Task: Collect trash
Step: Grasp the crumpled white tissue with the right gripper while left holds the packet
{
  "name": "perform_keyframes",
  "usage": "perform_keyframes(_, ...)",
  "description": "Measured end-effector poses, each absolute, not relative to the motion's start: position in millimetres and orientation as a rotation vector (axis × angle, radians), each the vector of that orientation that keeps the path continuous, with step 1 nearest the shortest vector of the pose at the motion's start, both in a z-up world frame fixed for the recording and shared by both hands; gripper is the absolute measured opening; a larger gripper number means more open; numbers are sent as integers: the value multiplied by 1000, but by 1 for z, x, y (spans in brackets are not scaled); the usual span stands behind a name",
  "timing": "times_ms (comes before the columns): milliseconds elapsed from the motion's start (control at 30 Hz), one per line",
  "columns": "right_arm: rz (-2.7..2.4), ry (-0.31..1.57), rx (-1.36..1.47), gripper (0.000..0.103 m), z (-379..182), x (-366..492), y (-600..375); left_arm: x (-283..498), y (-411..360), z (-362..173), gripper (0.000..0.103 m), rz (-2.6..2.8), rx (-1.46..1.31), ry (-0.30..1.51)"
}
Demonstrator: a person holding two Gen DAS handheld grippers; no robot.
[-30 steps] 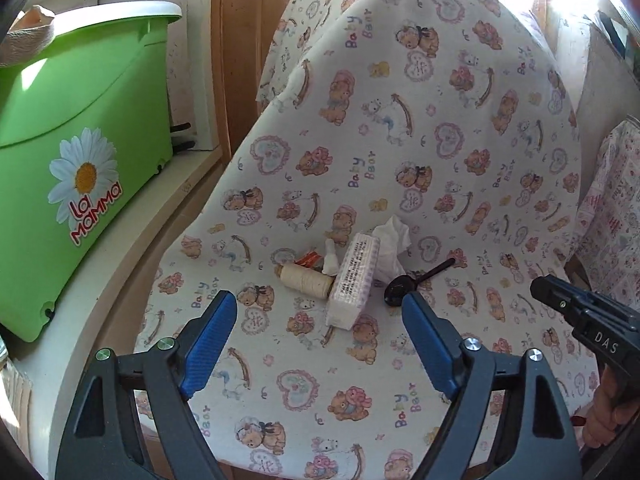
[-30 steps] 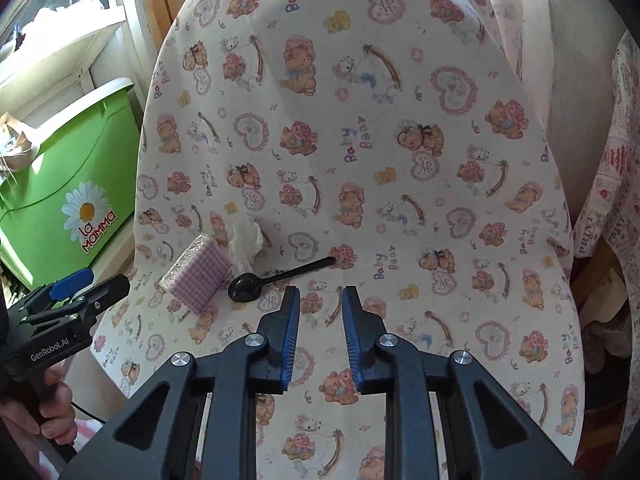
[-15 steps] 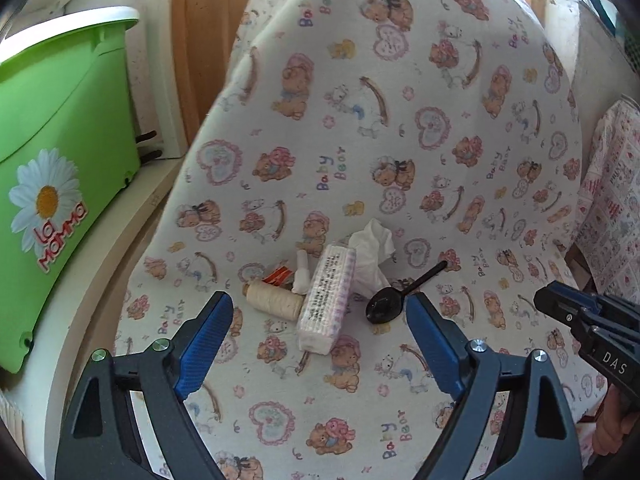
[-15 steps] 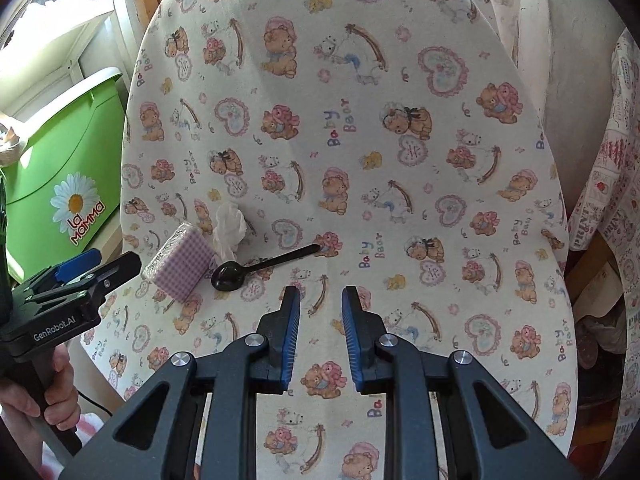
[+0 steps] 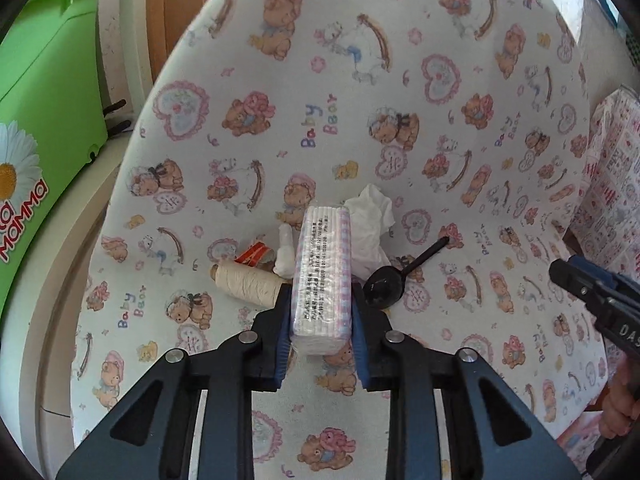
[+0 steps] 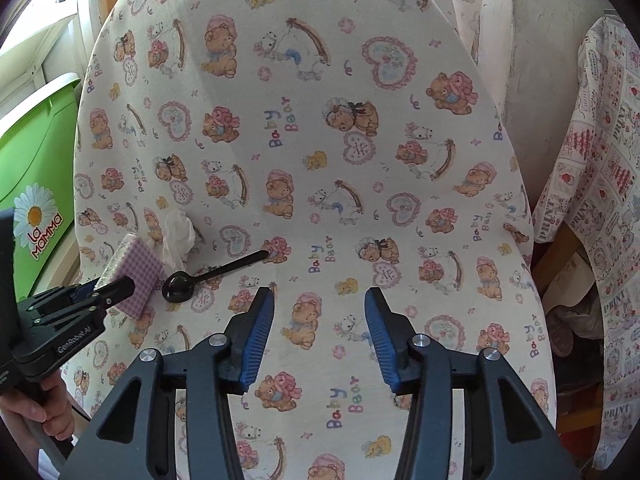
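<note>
The left gripper (image 5: 320, 312) points steeply down, its jaws closing with a tissue pack (image 5: 323, 276) between them. The right gripper (image 6: 320, 336) tilts down too, jaws opening on nothing.

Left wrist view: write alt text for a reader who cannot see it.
The left gripper is closing its blue pads on a wrapped tissue pack lying on a teddy-bear-print chair cover. Around the pack lie a spool of cream thread, a crumpled white tissue and a black plastic spoon. A green bin stands at left; the right gripper enters at right.
</note>
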State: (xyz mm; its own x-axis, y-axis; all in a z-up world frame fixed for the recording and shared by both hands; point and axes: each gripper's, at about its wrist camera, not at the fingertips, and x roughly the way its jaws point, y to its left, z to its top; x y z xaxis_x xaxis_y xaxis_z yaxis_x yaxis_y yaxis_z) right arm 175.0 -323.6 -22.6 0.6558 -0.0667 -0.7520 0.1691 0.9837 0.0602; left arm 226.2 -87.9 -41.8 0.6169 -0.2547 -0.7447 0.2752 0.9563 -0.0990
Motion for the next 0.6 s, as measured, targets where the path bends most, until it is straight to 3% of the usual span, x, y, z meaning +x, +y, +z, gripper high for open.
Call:
perform_keyframes(200,-67,833,196,55,-19,186,-311,210,-66,-14,25,-230,43,816)
perform_keyframes(333,10,801,217,66,-17,203,-291,211,-47,-9,25,-147,26,876)
perform_keyframes(600,126,846,203,66,-44,266,-246,223,-19,-18,25,-119,-97,972)
